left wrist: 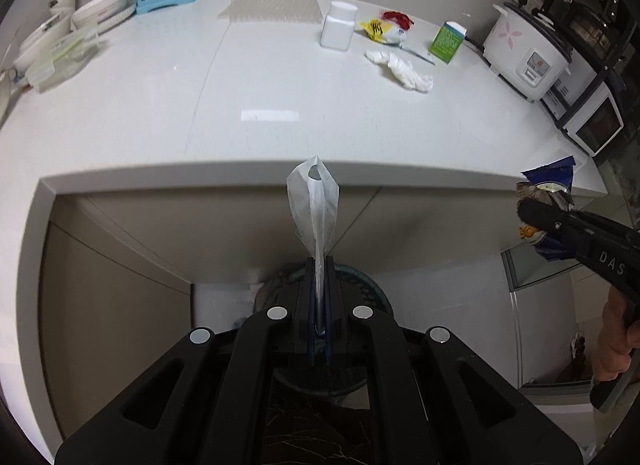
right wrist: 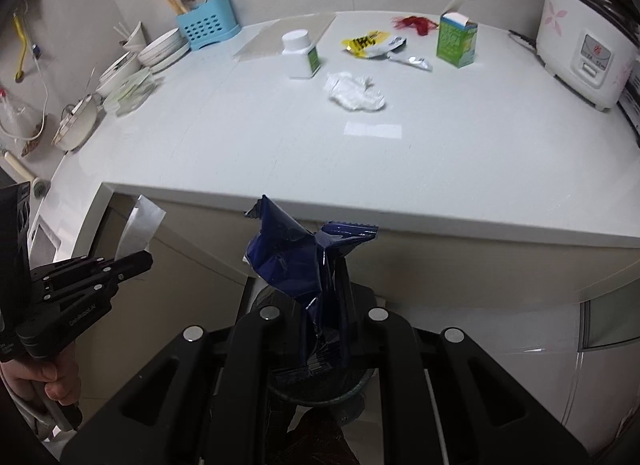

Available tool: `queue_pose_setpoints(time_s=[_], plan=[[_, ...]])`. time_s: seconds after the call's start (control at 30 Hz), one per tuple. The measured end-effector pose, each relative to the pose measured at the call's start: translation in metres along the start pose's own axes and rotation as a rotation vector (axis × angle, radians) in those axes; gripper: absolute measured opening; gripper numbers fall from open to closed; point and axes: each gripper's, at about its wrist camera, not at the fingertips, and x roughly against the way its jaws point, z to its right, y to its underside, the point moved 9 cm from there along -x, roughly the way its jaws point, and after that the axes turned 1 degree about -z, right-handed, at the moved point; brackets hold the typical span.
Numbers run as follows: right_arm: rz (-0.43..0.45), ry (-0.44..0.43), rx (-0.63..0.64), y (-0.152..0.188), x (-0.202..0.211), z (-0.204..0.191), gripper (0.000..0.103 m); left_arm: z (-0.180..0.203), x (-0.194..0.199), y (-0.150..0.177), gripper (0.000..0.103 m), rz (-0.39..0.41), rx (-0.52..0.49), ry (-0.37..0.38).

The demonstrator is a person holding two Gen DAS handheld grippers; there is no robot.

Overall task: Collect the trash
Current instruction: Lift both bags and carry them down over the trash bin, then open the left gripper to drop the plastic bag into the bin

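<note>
Each hand-held gripper was clamped on trash above the dark round bin (partly hidden): left hand-held gripper on a clear plastic wrapper, right hand-held gripper on a crumpled blue foil packet. Far on the white desk lay a crumpled white tissue, yellow wrapper and green carton, uncollected.

Two grippers are showing, each gripping one wrapper. Sitting on the counter: one white bottle, one green carton, one crumpled tissue, one rice cooker.

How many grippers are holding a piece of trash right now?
2. The left gripper pinches a clear plastic wrapper; the right gripper clamps a crumpled blue snack bag, both below the counter edge.
</note>
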Motion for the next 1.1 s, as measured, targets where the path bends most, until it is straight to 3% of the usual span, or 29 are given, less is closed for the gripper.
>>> queue_pose_setpoints(time_s=[0.1, 0.47, 0.67, 1.1], plan=[[-0.031, -0.04, 0.001, 0.021, -0.018, -0.004, 0.01, 0.003, -0.011, 0.014, 0.002, -0.026, 0.007, 0.023], [-0.132, -0.025, -0.017, 0.08, -0.073, -0.001, 0.01, 0.011, -0.055, 0.044, 0.002, -0.06, 0.019, 0.062], [-0.18, -0.008, -0.034, 0.099, -0.093, 0.007, 0.01, 0.011, -0.083, 0.058, 0.002, -0.088, 0.012, 0.071], [-0.243, -0.001, -0.073, 0.122, -0.11, 0.017, 0.01, 0.017, -0.133, 0.095, 0.002, -0.248, 0.012, 0.079]])
